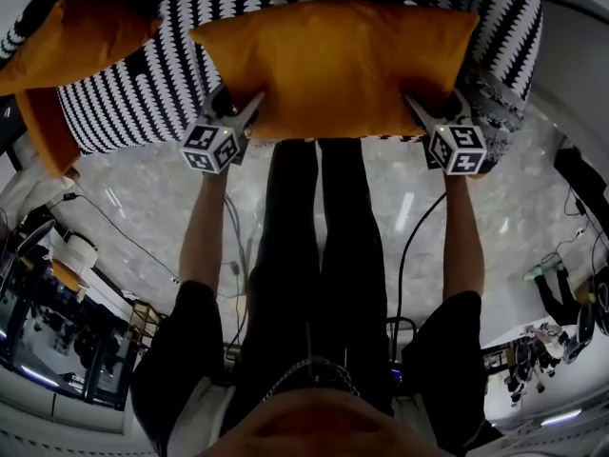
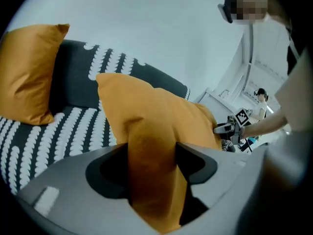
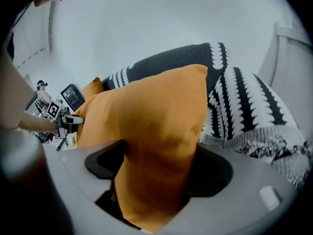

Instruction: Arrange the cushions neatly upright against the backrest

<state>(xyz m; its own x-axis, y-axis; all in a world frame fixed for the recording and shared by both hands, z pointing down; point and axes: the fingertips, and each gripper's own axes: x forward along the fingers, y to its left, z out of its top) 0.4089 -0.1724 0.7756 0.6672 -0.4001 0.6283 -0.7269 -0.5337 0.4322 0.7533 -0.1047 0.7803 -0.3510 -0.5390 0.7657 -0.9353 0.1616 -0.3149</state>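
In the head view, the left claw and right claw each grip a lower corner of the orange cushion, held above the black-and-white sofa. The left gripper view shows its jaws clamped on bunched cushion fabric, while a second cushion stands upright against the dark backrest. The right gripper view shows its jaws pinching the opposite corner the same way.

Head view dim, strongly bent at the rim; pale glare streaks on the glossy floor. Gripper views brighter, even soft light off the white wall, black round edges; cushion nearest lens blurred.
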